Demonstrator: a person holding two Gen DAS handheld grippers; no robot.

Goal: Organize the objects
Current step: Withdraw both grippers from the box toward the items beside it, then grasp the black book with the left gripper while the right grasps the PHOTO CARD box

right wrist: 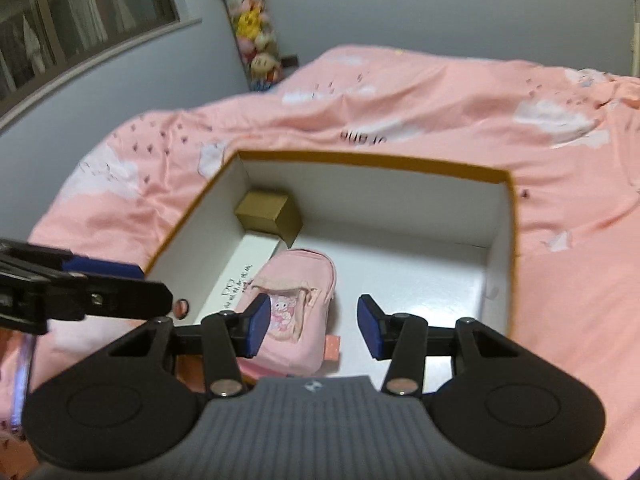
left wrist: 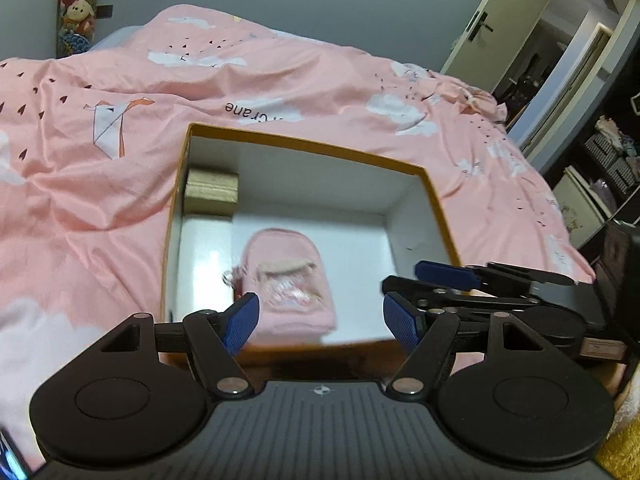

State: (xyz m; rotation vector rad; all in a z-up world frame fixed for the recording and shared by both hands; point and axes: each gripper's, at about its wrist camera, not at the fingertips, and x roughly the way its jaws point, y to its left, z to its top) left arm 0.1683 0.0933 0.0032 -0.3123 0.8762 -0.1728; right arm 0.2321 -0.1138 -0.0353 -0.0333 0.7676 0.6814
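Observation:
An open cardboard box with an orange rim [left wrist: 304,144] [right wrist: 372,162] and white inside walls sits on the bed. On its floor lies a small pink backpack [left wrist: 288,280] [right wrist: 304,276], front pocket up, with nothing gripping it. A gold cube box [left wrist: 212,190] [right wrist: 268,216] stands in the far left corner, resting on a flat white box [right wrist: 240,276]. My left gripper [left wrist: 320,322] hovers open over the near edge. My right gripper [right wrist: 314,326] is open above the backpack, its pads apart from it. Each gripper shows in the other's view, the right [left wrist: 432,280] and the left [right wrist: 120,284].
A rumpled pink quilt [left wrist: 120,200] [right wrist: 560,240] covers the bed all around the box. A hanging column of plush toys [left wrist: 78,4] [right wrist: 254,28] is on the far wall. An open door [left wrist: 500,28] and shelves [left wrist: 608,160] lie to the right. A small pink item [right wrist: 332,346] peeks from under the backpack.

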